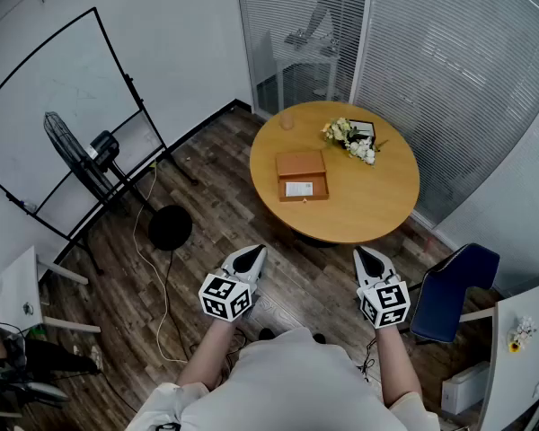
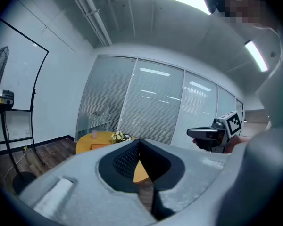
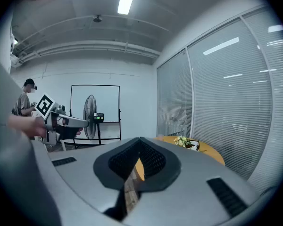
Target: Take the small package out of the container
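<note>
Approach comes first: my left fingers (image 1: 250,259) and right fingers (image 1: 370,260) are closed and empty, with the small package (image 1: 298,189) in the container (image 1: 302,163) on the table (image 1: 368,206) well ahead, so I should advance squarely and open one pair before reaching in.

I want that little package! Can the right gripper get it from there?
Probably not yet: the right gripper is over the floor, short of the table, jaws together. Nothing blocks the small package.

Seen from above, the person holds the grey plastic left gripper (image 1: 253,253) at 7 o'clock and the grey plastic right gripper (image 1: 366,255) at 5 o'clock. Both point toward 12 o'clock, jaws closed and empty.
</note>
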